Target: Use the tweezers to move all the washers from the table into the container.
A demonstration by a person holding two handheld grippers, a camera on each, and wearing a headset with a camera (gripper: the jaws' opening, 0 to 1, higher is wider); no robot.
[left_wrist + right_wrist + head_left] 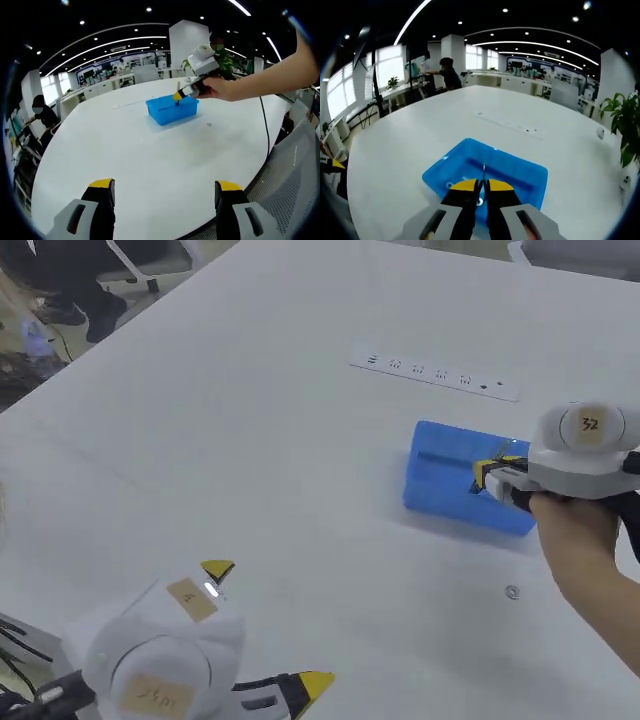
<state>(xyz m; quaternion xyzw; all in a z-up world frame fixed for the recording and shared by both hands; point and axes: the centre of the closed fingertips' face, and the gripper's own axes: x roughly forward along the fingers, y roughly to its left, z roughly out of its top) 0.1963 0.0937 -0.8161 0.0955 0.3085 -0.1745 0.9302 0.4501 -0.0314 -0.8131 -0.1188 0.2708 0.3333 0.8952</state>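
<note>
Right claw clamped on tweezers, above container, centre-right of head view. Left claw apart, lower left. Washer on worktop.

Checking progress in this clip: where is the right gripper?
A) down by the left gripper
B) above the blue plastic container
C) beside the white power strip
B: the right gripper hangs above the blue plastic container, fingers shut on thin metal tweezers.
</note>
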